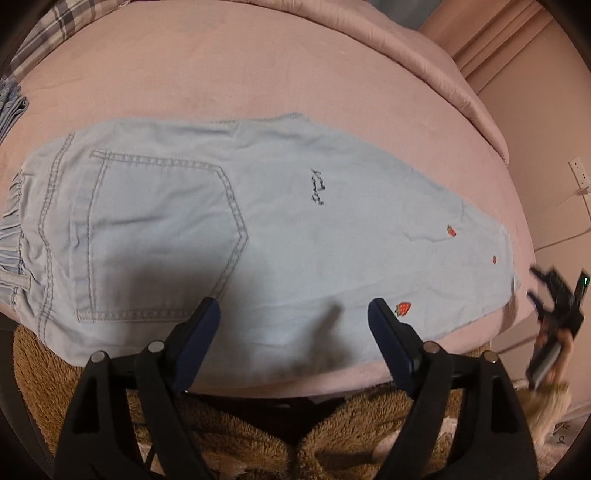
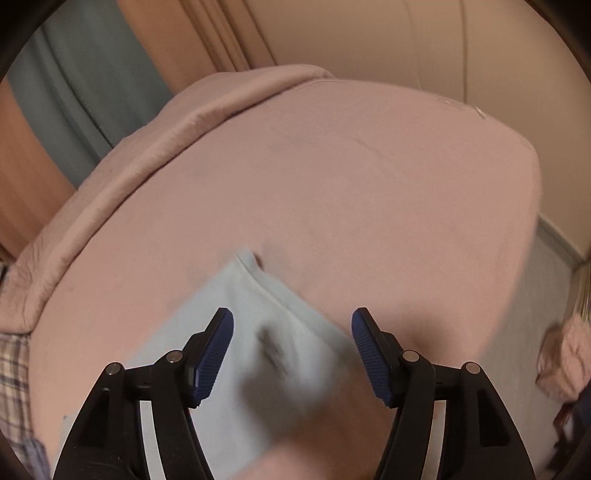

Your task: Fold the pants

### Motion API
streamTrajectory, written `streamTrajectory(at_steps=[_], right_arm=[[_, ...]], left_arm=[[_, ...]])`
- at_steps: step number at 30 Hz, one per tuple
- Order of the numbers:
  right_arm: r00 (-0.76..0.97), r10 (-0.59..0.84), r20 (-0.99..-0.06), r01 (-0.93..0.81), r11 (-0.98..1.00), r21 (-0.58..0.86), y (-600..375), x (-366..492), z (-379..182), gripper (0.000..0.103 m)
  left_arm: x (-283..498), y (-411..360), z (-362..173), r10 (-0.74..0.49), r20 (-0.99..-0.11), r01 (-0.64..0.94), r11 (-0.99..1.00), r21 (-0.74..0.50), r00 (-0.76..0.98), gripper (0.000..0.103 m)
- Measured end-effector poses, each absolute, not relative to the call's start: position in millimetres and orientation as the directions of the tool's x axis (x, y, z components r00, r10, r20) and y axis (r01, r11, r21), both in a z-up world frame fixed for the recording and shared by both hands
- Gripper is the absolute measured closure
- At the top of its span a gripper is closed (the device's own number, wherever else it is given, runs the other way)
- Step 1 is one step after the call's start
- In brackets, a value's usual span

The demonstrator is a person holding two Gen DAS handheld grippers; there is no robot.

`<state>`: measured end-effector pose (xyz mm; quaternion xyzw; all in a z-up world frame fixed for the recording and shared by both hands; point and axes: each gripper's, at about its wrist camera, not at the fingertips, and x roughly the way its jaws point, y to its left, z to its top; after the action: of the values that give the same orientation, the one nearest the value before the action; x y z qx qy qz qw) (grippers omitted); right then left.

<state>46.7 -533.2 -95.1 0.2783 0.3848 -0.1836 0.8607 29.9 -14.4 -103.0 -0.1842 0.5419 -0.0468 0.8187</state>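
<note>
Light blue pants [image 1: 277,221] lie flat on the pink bed [image 1: 258,74], folded lengthwise. The back pocket and gathered waistband are at the left, the hem with small strawberry embroidery at the right. My left gripper [image 1: 294,308] hovers open over the pants' near edge with nothing between its fingers. At the far right of the left wrist view my right gripper [image 1: 532,283] shows blurred, just off the hem. In the right wrist view the right gripper [image 2: 292,319] stands open above the hem end of the pants [image 2: 251,295], gripping nothing.
Plaid bedding [image 1: 66,22] lies at the back left, and a folded blue striped garment [image 1: 11,107] sits at the left edge. Brown fluffy fabric [image 1: 221,424] shows below the bed's near edge. A raised pink duvet fold [image 2: 147,147] borders the far side.
</note>
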Motion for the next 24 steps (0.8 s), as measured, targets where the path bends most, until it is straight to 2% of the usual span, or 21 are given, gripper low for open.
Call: streamTrajectory(at_steps=[4, 9, 22, 24], right_arm=[[0.610, -0.094, -0.787, 0.566, 0.747, 0.349, -533, 23, -112, 0.037], [0.580, 0.012, -0.815, 0.563, 0.717, 0.412, -531, 20, -140, 0.037], [0.660, 0.066, -0.748, 0.515, 0.685, 0.515, -529, 56, -143, 0.037], [0.670, 0.071, -0.739, 0.504, 0.687, 0.523, -528, 61, -143, 0.042]], left_arm=[[30, -12, -110, -0.293, -0.874, -0.125, 0.923, -0.365, 0.387, 0.020], [30, -15, -113, -0.287, -0.883, -0.130, 0.925, -0.356, 0.370, 0.020], [20, -5, -113, -0.273, -0.888, -0.180, 0.916, -0.357, 0.371, 0.020], [19, -4, -113, -0.268, -0.890, -0.188, 0.916, -0.354, 0.370, 0.020]])
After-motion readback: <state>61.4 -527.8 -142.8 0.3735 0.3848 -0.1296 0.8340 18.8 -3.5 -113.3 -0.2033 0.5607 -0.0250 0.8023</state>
